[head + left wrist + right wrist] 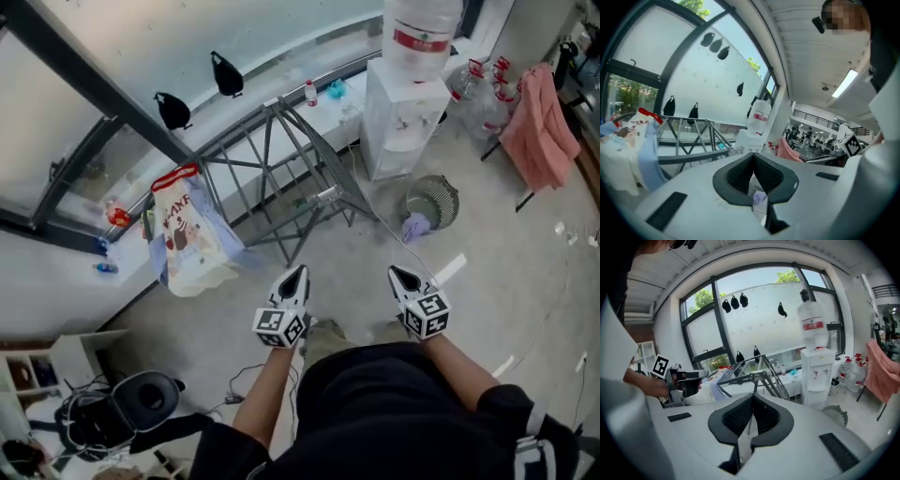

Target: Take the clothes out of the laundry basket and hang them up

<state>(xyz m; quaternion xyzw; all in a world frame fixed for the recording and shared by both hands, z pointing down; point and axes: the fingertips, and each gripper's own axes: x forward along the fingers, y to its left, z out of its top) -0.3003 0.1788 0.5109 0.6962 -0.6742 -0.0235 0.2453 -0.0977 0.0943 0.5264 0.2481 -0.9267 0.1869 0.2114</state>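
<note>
**Claws Empty, Basket Not Yet Emptied**

I stood on the grey concrete floor with my left claw (294, 277) and right claw (405, 278) held side by side before my waist. Each had its jaws pressed together on nothing, as each claw's own view confirmed. I judged this a moment between garments: both claws were free and pointed toward the work ahead.

The laundry basket (442, 197), a round mesh one, sat on the floor to the right of the drying rack (281, 141), just in front of the water dispenser (398, 117). A purple garment (415, 226) spilled over its near rim.

A white printed cloth with red trim (192, 239) hung from the rack's left end, probably put there to leave the other bars free. The rack stood against a long window ledge (56, 281) under tall frosted panes, where daylight would help drying. A pink cloth (539, 122) was draped over a stand at far right.
</note>
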